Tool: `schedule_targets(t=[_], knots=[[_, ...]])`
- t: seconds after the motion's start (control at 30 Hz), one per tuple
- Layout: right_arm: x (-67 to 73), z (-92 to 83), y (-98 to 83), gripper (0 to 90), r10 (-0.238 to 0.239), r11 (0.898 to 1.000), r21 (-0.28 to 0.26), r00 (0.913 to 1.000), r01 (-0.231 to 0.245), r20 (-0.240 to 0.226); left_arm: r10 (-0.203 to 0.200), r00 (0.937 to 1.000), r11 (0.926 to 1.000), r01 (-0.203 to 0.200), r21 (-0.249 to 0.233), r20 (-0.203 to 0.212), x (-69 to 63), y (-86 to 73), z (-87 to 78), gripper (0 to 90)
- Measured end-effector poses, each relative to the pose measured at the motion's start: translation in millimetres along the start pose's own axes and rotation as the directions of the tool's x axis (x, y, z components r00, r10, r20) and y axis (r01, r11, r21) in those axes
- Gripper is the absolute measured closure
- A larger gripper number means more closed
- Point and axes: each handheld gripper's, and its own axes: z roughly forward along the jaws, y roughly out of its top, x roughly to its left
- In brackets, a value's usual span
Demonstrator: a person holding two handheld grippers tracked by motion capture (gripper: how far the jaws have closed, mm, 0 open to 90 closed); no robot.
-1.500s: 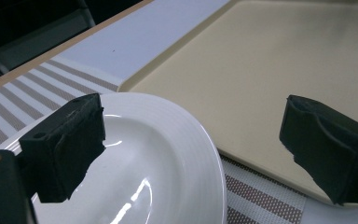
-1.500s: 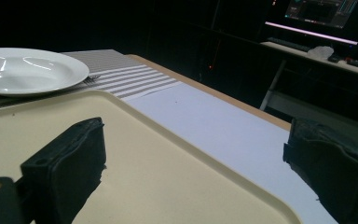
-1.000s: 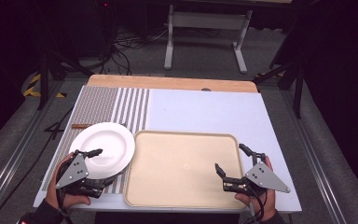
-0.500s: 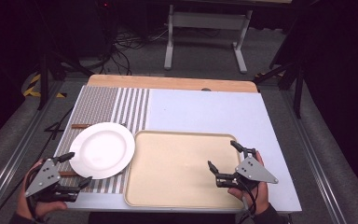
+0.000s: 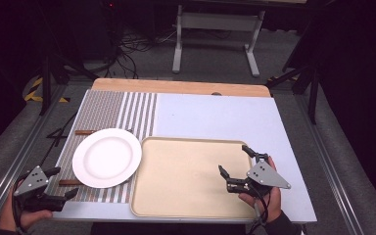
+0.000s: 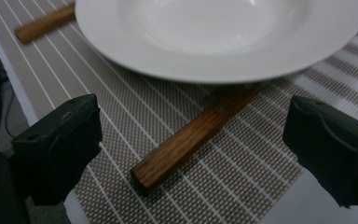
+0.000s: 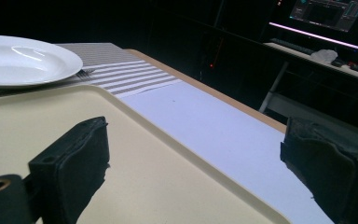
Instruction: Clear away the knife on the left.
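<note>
Little looks done yet: the wooden handle (image 6: 193,137) lies ungrasped on the striped mat (image 5: 106,110), its far end tucked under the white plate (image 5: 106,157) at the plate's 7 o'clock. The left tool (image 5: 61,183) hovers before it, jaws spread; the right tool (image 5: 234,161), also spread, hangs over the beige tray (image 5: 181,178) (bare). The table (image 5: 215,117) stands in a dark room.

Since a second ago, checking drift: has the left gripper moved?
Yes. The left gripper has pulled back off the white plate toward the table's near-left corner.
</note>
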Motion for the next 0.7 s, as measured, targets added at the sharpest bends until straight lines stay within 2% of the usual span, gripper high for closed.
schedule_targets(t=[0.03,0.13,0.17,0.2,0.33,0.37,0.4,0.47,0.53,0.6,0.7], knots=[[-1.3,0.0,-1.1,8.4,0.009,1.0,0.005,1.0,-0.009,0.001,-0.009,0.9998,0.9997,0.009,0.025,0.015,1.3,1.7,2.3,6.8],[-1.5,0.4,-1.9,8.5,0.007,1.0,0.008,1.0,-0.007,0.004,0.023,0.9992,0.998,-0.025,0.059,0.032,-1.0,5.3,5.7,8.3],[-1.3,0.4,-1.8,8.4,0.006,1.0,0.01,1.0,-0.006,0.005,0.023,0.9992,0.998,-0.025,0.059,0.032,-1.0,5.3,5.7,10.0],[-1.0,0.3,-1.8,8.4,0.008,1.0,0.008,0.9999,-0.008,0.009,0.041,0.9983,0.9952,-0.044,0.088,0.041,-3.2,6.8,8.8,11.0],[-2.4,0.6,-2.4,8.4,0.022,1.0,0.006,0.9996,-0.022,0.015,0.035,0.9947,0.9942,-0.044,0.098,0.097,-5.0,11.1,12.9,17.8],[-2.9,1.2,-3.0,8.4,0.024,1.0,0.007,0.9996,-0.024,0.018,0.035,0.9947,0.9942,-0.044,0.098,0.097,-5.0,11.1,12.9,20.1],[-3.2,1.7,-3.5,8.4,0.029,1.0,0.01,0.9994,-0.029,0.018,0.04,0.9913,0.9935,-0.053,0.101,0.125,-6.2,13.4,14.6,22.9],[-3.6,2.5,-4.2,8.4,0.03,0.999,0.017,0.9994,-0.03,0.016,0.05,0.9911,0.9922,-0.063,0.107,0.124,-6.7,15.7,15.3,25.7],[-3.2,3.1,-4.8,8.5,0.027,0.999,0.02,0.9995,-0.027,0.015,0.056,0.9887,0.9919,-0.071,0.105,0.139,-7.7,16.1,14.5,30.5],[-2.8,3.1,-4.9,8.4,0.028,0.999,0.021,0.9996,-0.028,0.005,0.067,0.9848,0.9915,-0.083,0.099,0.16,-9.6,15.7,13.2,37.4],[-4.6,3.2,-5.9,8.4,0.057,0.998,0.011,0.9976,-0.056,-0.04,0.091,0.9784,0.9889,-0.111,0.099,0.185,-14.3,16.3,11.3,47.6]])
